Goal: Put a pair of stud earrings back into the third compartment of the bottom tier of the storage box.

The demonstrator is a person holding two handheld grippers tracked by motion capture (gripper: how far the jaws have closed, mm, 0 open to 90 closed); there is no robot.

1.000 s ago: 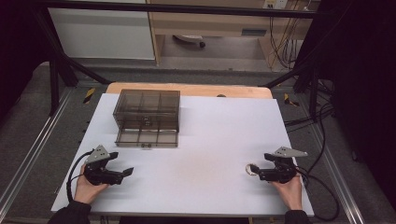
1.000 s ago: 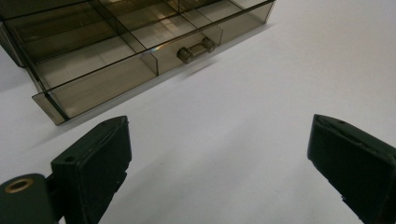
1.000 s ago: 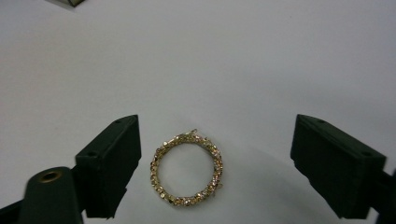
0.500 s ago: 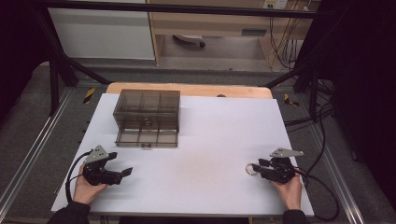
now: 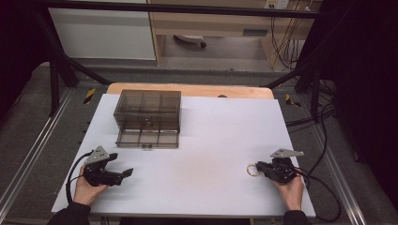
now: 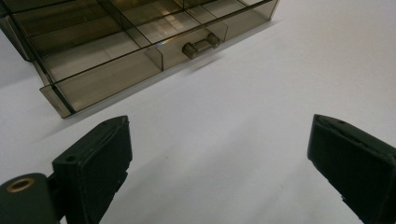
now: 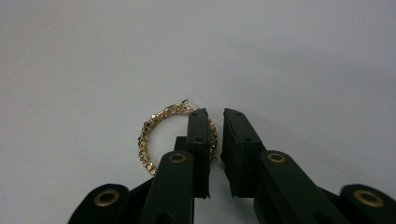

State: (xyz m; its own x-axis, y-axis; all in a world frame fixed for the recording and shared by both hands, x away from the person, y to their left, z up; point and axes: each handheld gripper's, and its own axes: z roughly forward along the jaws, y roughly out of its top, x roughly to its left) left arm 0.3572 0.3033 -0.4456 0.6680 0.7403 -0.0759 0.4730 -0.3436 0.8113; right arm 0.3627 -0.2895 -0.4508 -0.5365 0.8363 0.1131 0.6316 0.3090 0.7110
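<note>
Jaws of the right gripper (image 7: 214, 140) have just been closing and now pinch one side of a small gold beaded ring (image 7: 152, 135), a thin sequin-like hoop lying flat on the white worktop (image 7: 280, 56); in the right gripper view the clamped arc sits between the pads, while the rest of the hoop fans out toward ten o'clock from the jaw tips. Being round, the hoop has no long axis, so its open loop trails left of the grip. Seen from the left gripper view, the left gripper (image 6: 219, 163) has its jaws wide apart with bare worktop between them, and the smoky transparent plastic drawer organiser (image 6: 116, 51) lies ahead toward eleven o'clock, its bottom drawer pulled out and its small bar handle (image 6: 201, 45) facing the jaws. From the high view, the ring (image 5: 253, 169) rests at about five o'clock on the worktop, touching the right gripper (image 5: 261, 168) tips, well apart from the left gripper (image 5: 126, 173) at seven o'clock and from the organiser (image 5: 148, 117) at eleven. The right hand is plainly nearer the ring; carrying it to the open drawer would mean crossing toward ten o'clock. Counted: one ring, one organiser, two grippers.
</note>
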